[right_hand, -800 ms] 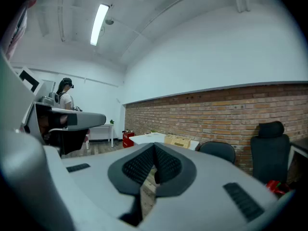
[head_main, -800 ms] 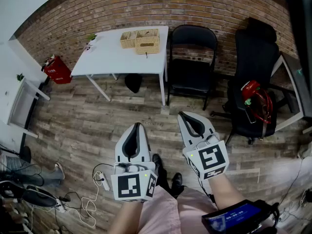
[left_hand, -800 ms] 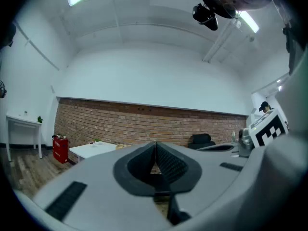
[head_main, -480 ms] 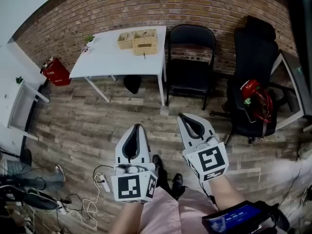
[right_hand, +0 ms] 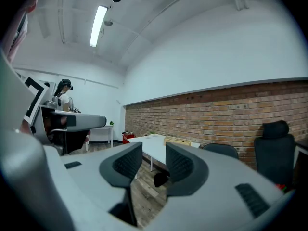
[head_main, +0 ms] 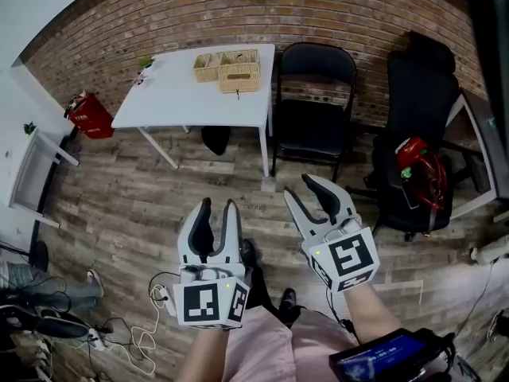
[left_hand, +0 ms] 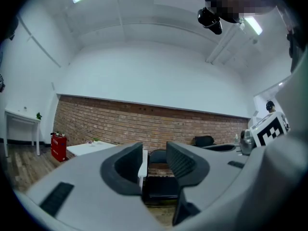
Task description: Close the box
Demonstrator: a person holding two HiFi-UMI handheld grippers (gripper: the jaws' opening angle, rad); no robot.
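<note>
Floor runs bare to table edge | left hand-held gripper spread, empty | right hand-held gripper spread, empty

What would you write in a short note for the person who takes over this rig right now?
Left gripper: fingers apart, nothing between them.
Right gripper: the same.
Both are held over the wooden floor, away from the white table.
The box, a wicker one, stands on that table. It is too far away to tell whether it is open or closed.
Done: nothing yet.
Left: go to the table and close the box.
</note>
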